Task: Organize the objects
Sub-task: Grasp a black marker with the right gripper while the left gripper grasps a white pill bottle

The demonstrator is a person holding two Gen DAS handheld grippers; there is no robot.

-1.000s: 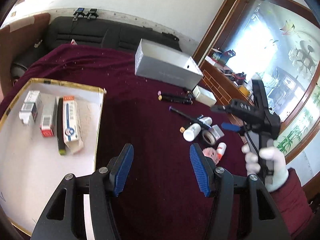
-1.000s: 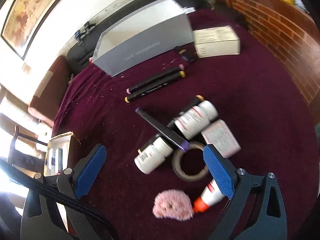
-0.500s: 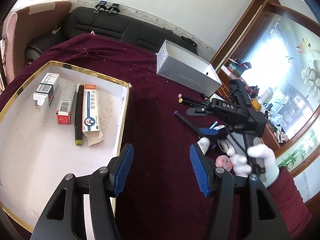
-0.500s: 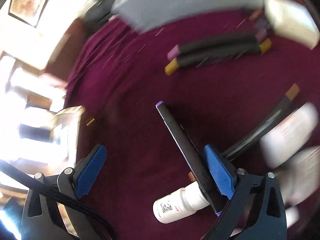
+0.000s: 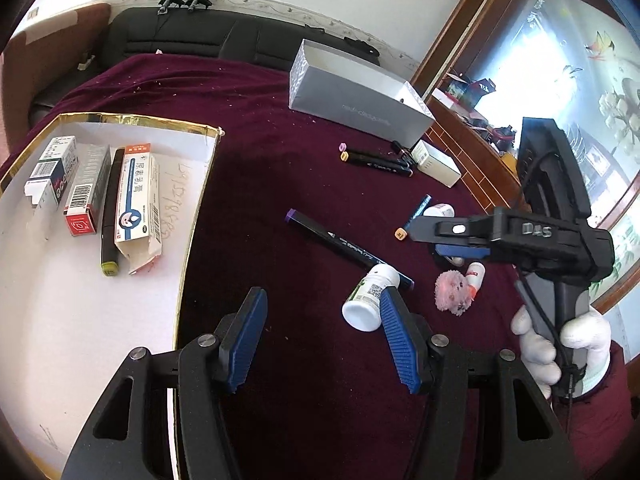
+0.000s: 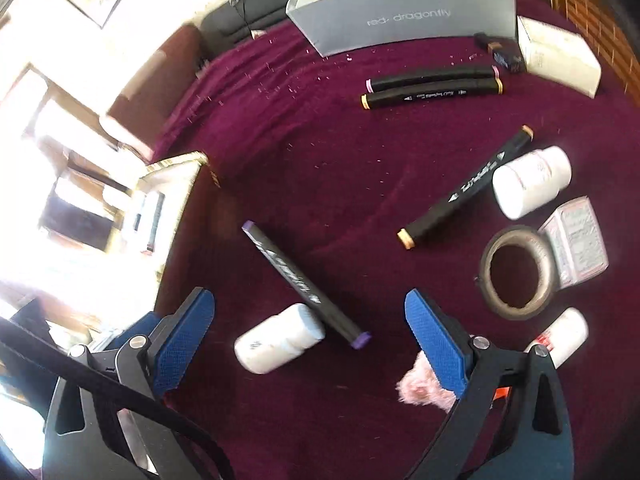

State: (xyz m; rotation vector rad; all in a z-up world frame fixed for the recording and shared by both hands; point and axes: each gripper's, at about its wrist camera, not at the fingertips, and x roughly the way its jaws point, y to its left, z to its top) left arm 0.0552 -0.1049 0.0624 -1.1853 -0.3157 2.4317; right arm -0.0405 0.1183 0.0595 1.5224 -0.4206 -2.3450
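Careful — your right gripper (image 6: 308,342), jaws spread and empty, could nudge that bottle (image 6: 278,338) and roll the purple marker (image 6: 304,284) away.

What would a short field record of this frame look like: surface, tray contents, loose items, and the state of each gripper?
surface: dark red cloth
tray: white tray holding three small boxes and one dark marker
loose items: purple-tipped marker, white bottle touching it, second bottle, tape roll, pink fluffy ball, pair of markers, grey box
left gripper: open, empty, above the cloth beside the tray
right gripper: open, empty, above the purple-tipped marker and white bottle
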